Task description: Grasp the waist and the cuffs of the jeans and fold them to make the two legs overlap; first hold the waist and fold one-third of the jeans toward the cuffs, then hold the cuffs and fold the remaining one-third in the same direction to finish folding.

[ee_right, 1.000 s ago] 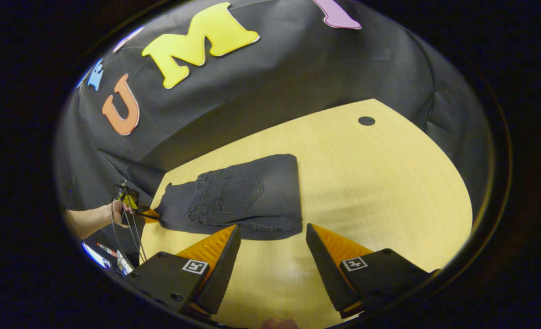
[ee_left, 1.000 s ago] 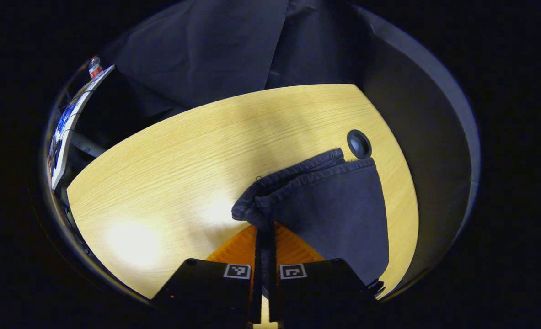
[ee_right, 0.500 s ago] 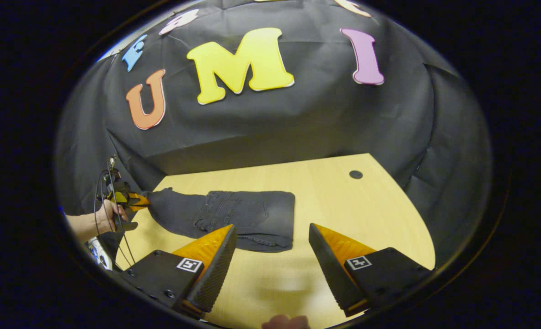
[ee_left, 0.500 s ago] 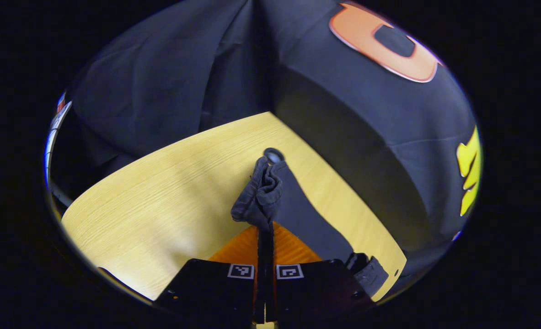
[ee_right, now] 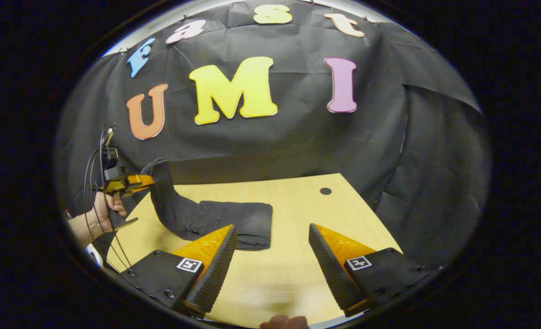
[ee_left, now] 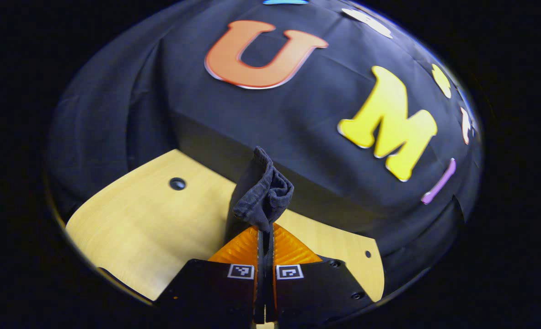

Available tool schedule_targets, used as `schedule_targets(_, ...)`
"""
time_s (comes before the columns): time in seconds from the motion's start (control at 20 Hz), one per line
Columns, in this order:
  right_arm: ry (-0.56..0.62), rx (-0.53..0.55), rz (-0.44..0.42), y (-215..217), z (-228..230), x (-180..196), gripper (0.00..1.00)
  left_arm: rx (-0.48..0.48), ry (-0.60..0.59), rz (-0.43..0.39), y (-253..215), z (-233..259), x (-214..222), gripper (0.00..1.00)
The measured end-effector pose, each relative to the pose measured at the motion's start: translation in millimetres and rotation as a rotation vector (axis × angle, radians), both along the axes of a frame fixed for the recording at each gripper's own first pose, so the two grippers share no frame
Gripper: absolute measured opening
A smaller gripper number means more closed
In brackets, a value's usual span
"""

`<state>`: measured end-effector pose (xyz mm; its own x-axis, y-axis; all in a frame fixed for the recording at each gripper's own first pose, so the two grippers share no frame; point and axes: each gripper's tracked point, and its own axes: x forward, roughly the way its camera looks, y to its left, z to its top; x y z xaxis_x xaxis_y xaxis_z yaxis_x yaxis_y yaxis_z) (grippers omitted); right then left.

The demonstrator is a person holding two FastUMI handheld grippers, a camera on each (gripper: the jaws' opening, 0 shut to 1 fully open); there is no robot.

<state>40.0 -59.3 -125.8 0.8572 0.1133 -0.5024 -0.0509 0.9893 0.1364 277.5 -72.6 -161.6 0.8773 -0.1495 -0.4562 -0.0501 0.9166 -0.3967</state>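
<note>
Left gripper [ee_left: 265,233] clamped on raised jeans cuffs [ee_left: 265,196], above table [ee_left: 133,228].

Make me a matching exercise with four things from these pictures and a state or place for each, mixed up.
Things:
1. left tongs
2. right tongs
3. cuffs
4. table hole

States:
A. open, holding nothing
B. lifted off the table
C. shut on the cuffs
D. on the bare wood, apart from the jeans

Pairs: 1-C, 2-A, 3-B, 4-D

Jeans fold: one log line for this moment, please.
left gripper shut on cuffs, raised | right gripper open, idle | jeans partly folded on table
</note>
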Motion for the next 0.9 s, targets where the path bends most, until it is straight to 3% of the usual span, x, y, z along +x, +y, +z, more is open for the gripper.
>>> schedule_targets(0.15,-0.003,-0.015,-0.066,-28.2,2.7,-14.7,0.98,0.031,-0.025,-0.165,-82.4,-3.3,-18.4,0.04)
schedule_targets(0.35,0.022,-0.054,-0.136,-65.8,-3.5,-32.9,0.98,0.090,0.028,-0.318,-168.7,-61.5,-33.3,0.04)
schedule_targets(0.5,0.063,-0.091,-0.176,-90.5,-15.4,-39.0,0.98,0.178,0.071,-0.355,-202.8,-114.8,-33.5,0.04)
schedule_targets(0.7,0.099,-0.121,-0.191,-100.2,-24.6,-34.9,0.98,0.268,0.168,-0.337,-209.4,-173.0,-40.6,0.04)
schedule_targets(0.8,0.111,-0.120,-0.173,-97.9,-29.6,-29.3,0.98,0.280,0.204,-0.332,-209.9,-186.4,-47.1,0.04)
schedule_targets(0.85,0.114,-0.117,-0.164,-93.9,-30.7,-25.7,0.98,0.287,0.195,-0.330,-210.3,-183.9,-46.3,0.00)
schedule_targets(0.9,0.113,-0.113,-0.152,-88.2,-30.2,-20.5,0.98,0.295,0.188,-0.329,-213.7,-182.7,-47.6,0.13)
